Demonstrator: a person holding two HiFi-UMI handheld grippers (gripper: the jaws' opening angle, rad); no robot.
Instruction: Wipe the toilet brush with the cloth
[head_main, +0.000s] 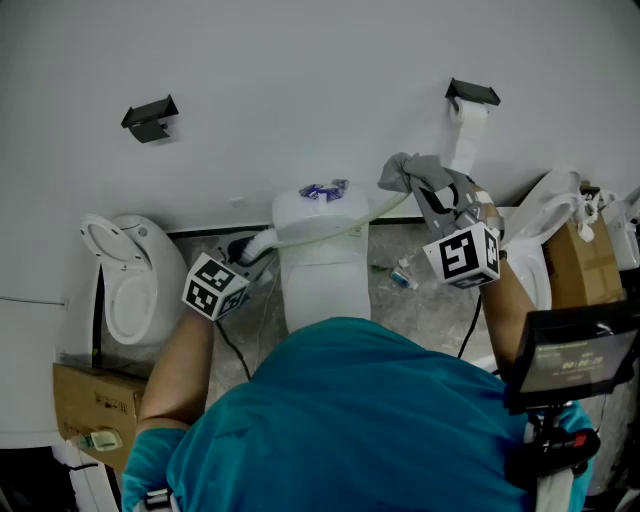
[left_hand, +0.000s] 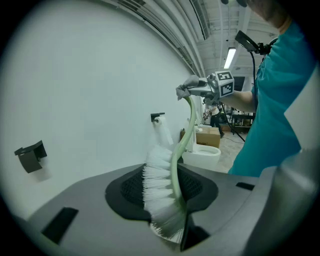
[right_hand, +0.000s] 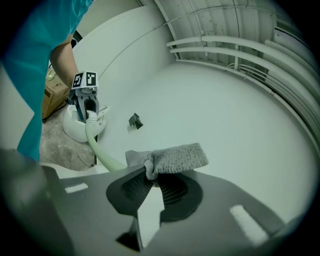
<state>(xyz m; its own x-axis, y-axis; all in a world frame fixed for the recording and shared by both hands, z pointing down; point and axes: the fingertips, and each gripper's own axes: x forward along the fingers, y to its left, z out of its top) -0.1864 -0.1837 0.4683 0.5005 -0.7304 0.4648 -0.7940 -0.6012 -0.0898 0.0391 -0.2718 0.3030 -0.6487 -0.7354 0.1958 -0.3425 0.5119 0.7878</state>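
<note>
My left gripper (head_main: 250, 252) is shut on the toilet brush's white bristle head (left_hand: 161, 192), which fills the gap between its jaws (left_hand: 162, 189). The brush's pale green handle (head_main: 340, 232) runs right across the toilet tank and curves up (left_hand: 189, 120) to a grey cloth (head_main: 418, 172). My right gripper (head_main: 432, 192) is shut on that cloth, which is bunched between its pads (right_hand: 152, 181) and spreads out beyond them (right_hand: 172, 158). The cloth covers the far end of the handle (right_hand: 100, 151). In the right gripper view, the left gripper (right_hand: 86, 102) shows at the handle's other end.
A white toilet tank (head_main: 320, 215) with a purple item on top stands against the wall. Further toilets sit at left (head_main: 130, 280) and right (head_main: 545, 215), each beside a cardboard box (head_main: 90, 400) (head_main: 580, 265). A paper roll (head_main: 468, 125) hangs on the wall.
</note>
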